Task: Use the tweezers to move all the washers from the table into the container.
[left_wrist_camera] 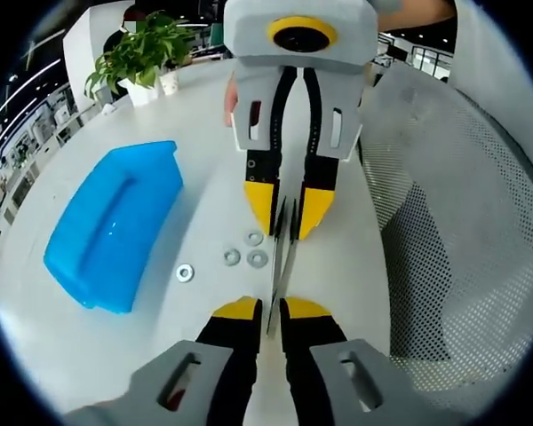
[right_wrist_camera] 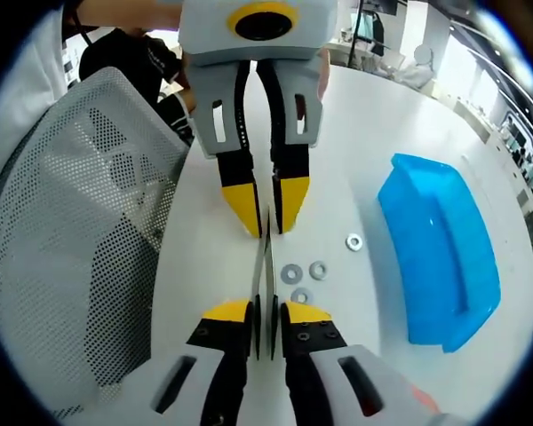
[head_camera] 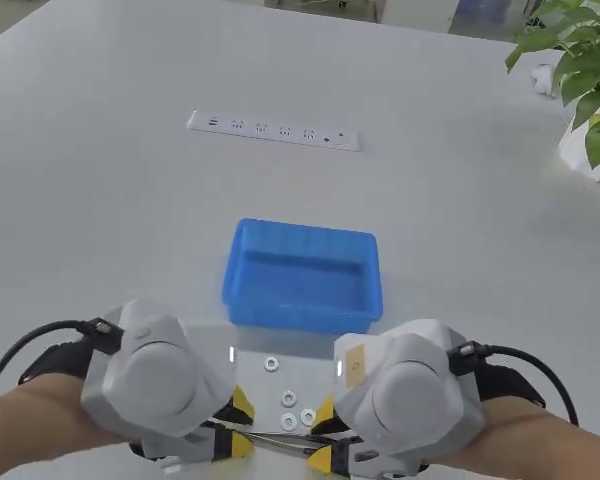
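At the table's (head_camera: 100, 200) near edge, the left gripper (head_camera: 240, 425) and right gripper (head_camera: 323, 435) face each other, each clamped on one end of the same tweezers (head_camera: 280, 438). Their housings hide most of it from above. Four washers (head_camera: 289, 398) lie loose just beyond. Bare tabletop separates them from the blue container (head_camera: 300, 312). A power strip (head_camera: 273, 130) and a potted plant (head_camera: 580, 60) sit farther off.

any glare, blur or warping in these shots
head view: soft even light, faint shadow in front of the blue container; left gripper view: fisheye bends the mesh chair, washers and tweezers sharp; right gripper view: upper right blown out.
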The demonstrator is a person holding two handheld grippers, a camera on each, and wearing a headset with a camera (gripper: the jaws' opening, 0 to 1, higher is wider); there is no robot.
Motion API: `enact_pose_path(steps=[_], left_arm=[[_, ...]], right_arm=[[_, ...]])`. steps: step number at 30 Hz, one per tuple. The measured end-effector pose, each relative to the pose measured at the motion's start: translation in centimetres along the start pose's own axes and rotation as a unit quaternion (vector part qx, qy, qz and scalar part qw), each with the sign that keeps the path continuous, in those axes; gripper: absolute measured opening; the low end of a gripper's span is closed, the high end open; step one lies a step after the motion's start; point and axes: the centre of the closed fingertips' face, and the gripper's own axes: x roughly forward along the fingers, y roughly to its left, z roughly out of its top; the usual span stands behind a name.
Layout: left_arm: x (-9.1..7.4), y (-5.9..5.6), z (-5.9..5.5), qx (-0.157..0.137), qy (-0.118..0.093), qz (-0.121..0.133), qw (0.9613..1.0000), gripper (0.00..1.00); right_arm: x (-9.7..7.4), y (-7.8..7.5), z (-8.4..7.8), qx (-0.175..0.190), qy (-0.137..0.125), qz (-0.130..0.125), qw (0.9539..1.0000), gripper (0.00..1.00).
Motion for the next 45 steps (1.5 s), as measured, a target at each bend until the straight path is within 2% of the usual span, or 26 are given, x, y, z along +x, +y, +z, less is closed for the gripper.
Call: enact_pose_path(steps=[3, 9, 13, 16, 26, 30, 37, 41, 45], left_arm=[[0.0, -0.2, 0.0, 0.011, 0.006, -0.007, 0.9999, 0.07], [0.1, -0.4, 0.0, 0.032, 0.019, -0.013, 0.9992, 0.06], [0.0, -0.9, 0.7, 0.040, 0.015, -0.022, 0.9988, 0.06], [-0.3, -0.7, 1.1, 0.047, 0.015, -0.018, 0.9986, 0.06], [-1.6, -0.6, 2.2, 0.062, 0.015, -0.018, 0.9978, 0.06], [-2.5, -0.6, 3.0, 0.072, 0.017, -0.020, 0.9970, 0.06], [-5.0, -0.9, 5.9, 0.092, 0.008, -0.031, 0.9952, 0.06], [-5.1, -1.3, 7.0, 0.101, -0.003, -0.032, 0.9943, 0.06], [-5.0, -1.8, 8.5, 0.096, -0.026, -0.031, 0.9946, 0.06]], right_arm=[[0.0, -0.1, 0.0, -0.003, 0.001, 0.000, 1.0000, 0.13], [0.0, -0.1, 0.0, -0.022, 0.010, 0.002, 0.9997, 0.12], [0.0, -0.1, 0.0, -0.039, 0.014, 0.002, 0.9992, 0.12], [0.0, 0.0, 0.0, -0.050, 0.016, 0.001, 0.9986, 0.11], [-0.6, 0.0, 0.3, -0.059, -0.009, -0.007, 0.9982, 0.07], [-1.0, -0.2, 0.9, -0.049, -0.034, -0.019, 0.9980, 0.07], [-2.0, 0.0, 2.3, -0.021, -0.106, -0.043, 0.9932, 0.07], [-2.4, 0.2, 2.4, -0.023, -0.130, -0.058, 0.9896, 0.07], [-2.9, 0.5, 2.3, -0.022, -0.151, -0.067, 0.9860, 0.07]])
